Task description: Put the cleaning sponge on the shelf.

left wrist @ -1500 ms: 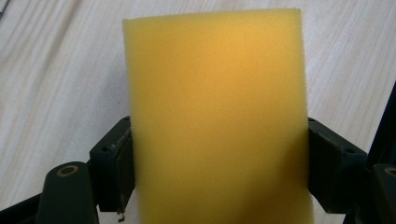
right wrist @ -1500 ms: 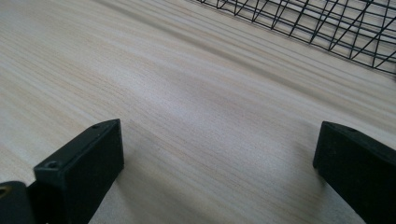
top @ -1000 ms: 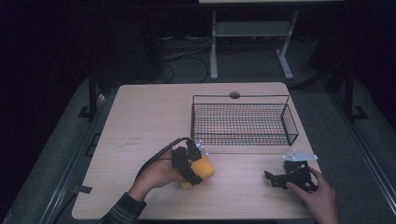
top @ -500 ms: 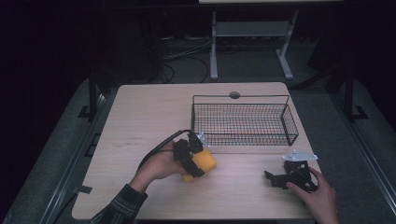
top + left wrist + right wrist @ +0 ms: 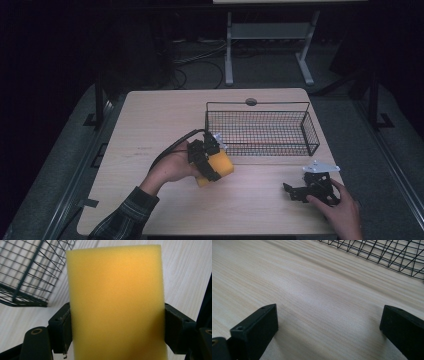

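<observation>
A yellow sponge block (image 5: pixel 219 166) is clamped in my left gripper (image 5: pixel 214 165), lifted a little above the table just in front of the wire basket's (image 5: pixel 260 131) left end. In the left gripper view the sponge (image 5: pixel 116 302) stands tall between both black pads, which press on its sides, and the left gripper (image 5: pixel 117 327) is shut on it. My right gripper (image 5: pixel 290 191) rests low over the table near the front right, held by a hand. In the right gripper view the right gripper (image 5: pixel 329 322) stands wide open with bare wood between its fingers.
The black wire basket (image 5: pixel 387 252) stands at the back right of the light wooden table (image 5: pixel 160 125). A round hole (image 5: pixel 251 101) sits near the table's far edge. Dark floor, cables and a white stand lie beyond the table.
My left gripper has risen with the sponge and moved toward the basket's left end. The right gripper has stayed where it was.
</observation>
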Motion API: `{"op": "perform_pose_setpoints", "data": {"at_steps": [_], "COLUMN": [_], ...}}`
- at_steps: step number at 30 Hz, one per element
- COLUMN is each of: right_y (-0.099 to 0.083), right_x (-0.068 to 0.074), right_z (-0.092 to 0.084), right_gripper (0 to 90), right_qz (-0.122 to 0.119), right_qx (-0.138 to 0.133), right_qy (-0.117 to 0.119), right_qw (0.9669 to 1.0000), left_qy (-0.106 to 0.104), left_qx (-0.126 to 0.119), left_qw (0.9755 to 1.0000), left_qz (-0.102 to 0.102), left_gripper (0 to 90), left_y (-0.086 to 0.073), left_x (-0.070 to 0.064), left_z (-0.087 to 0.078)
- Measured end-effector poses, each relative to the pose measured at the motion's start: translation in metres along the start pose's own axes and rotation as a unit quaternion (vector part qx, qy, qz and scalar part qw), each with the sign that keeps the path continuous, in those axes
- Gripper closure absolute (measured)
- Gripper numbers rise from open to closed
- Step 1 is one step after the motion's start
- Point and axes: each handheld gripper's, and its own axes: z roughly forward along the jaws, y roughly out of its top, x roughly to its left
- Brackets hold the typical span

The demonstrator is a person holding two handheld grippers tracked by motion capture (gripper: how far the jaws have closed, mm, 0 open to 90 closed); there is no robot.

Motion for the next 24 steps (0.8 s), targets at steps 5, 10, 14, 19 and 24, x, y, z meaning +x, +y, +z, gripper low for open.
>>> {"op": "perform_pose_setpoints", "data": {"at_steps": [5,10,14,19,24], "right_y": [0.000,0.000,0.000,0.000,0.000], "right_x": [0.000,0.000,0.000,0.000,0.000], "right_z": [0.000,0.000,0.000,0.000,0.000], "right_gripper": [1.1,1.1,1.1,1.1,1.1], "right_qz": [0.001,0.001,0.001,0.000,0.001], "right_qx": [0.000,0.000,0.001,0.000,0.000], "right_qy": [0.001,0.001,0.001,0.001,0.001], "right_qw": [1.0000,1.0000,1.0000,1.0000,1.0000], "left_qy": [0.004,0.006,0.007,0.008,0.013], "left_qx": [0.001,-0.003,-0.001,-0.004,-0.008], "left_qw": [1.0000,1.0000,1.0000,0.9999,0.9999], "left_qz": [0.002,0.004,0.006,0.009,0.007], "left_gripper": [22.4,22.4,22.5,22.5,22.6], "left_y": [0.006,0.012,0.017,0.024,0.031], "left_x": [0.006,0.010,0.014,0.017,0.023], "left_z": [-0.006,-0.010,-0.012,-0.016,-0.020]}}
